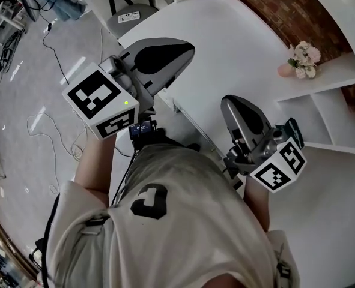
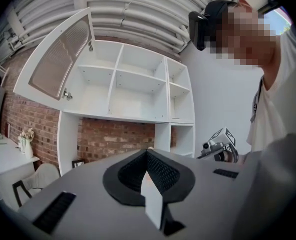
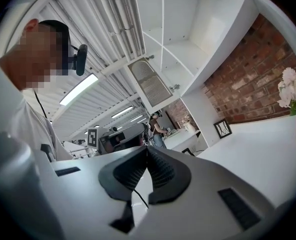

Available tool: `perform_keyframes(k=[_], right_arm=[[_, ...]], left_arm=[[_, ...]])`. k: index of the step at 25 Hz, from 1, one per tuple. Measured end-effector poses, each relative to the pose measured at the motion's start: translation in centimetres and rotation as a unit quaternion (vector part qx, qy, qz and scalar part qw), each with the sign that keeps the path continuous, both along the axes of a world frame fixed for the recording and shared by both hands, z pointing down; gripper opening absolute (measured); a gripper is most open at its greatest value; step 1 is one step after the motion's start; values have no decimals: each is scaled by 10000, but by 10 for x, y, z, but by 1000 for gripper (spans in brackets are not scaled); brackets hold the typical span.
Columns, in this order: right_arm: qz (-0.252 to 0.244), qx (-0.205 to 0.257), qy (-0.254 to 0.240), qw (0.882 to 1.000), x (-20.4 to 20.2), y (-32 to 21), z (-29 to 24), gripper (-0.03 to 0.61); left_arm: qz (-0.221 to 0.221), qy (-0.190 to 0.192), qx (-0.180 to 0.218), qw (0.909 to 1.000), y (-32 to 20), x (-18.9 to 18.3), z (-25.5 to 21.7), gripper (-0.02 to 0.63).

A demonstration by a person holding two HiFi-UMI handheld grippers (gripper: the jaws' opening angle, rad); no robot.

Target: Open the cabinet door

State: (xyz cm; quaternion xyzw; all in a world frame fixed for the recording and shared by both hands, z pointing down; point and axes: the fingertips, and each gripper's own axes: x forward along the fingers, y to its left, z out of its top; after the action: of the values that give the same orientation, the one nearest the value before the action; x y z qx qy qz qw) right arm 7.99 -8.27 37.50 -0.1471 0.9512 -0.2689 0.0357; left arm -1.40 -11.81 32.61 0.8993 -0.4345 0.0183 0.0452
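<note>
The white wall cabinet [image 2: 132,84] has several bare compartments. Its mesh-panelled door [image 2: 57,59] at the upper left stands swung wide open, and it shows again as the door [image 3: 150,84] in the right gripper view. My left gripper [image 2: 148,151] is shut with nothing between its pads, well short of the cabinet and touching nothing. My right gripper [image 3: 146,149] is also shut and holds nothing. In the head view the left gripper [image 1: 188,50] and right gripper [image 1: 226,104] hover over a white counter [image 1: 225,47].
A pink vase of flowers [image 1: 302,60] stands on the counter by the brick wall. Low white shelves [image 1: 321,116] lie to the right. A small picture frame [image 3: 223,129] leans on the wall. A chair [image 1: 132,14] and cables on the floor [image 1: 51,47] are to the left.
</note>
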Motion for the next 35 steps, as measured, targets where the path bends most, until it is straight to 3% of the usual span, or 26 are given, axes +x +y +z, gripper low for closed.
perform_keyframes(k=[21,35], right_arm=[[568,35,660,9962,-122,10,25,25],[80,-98,836,9964,-175,23,35,25]], left_arm=[[384,148,-151,9990,28,-100,47,15],[-15,78,-378,9993,44,-146,61,17]])
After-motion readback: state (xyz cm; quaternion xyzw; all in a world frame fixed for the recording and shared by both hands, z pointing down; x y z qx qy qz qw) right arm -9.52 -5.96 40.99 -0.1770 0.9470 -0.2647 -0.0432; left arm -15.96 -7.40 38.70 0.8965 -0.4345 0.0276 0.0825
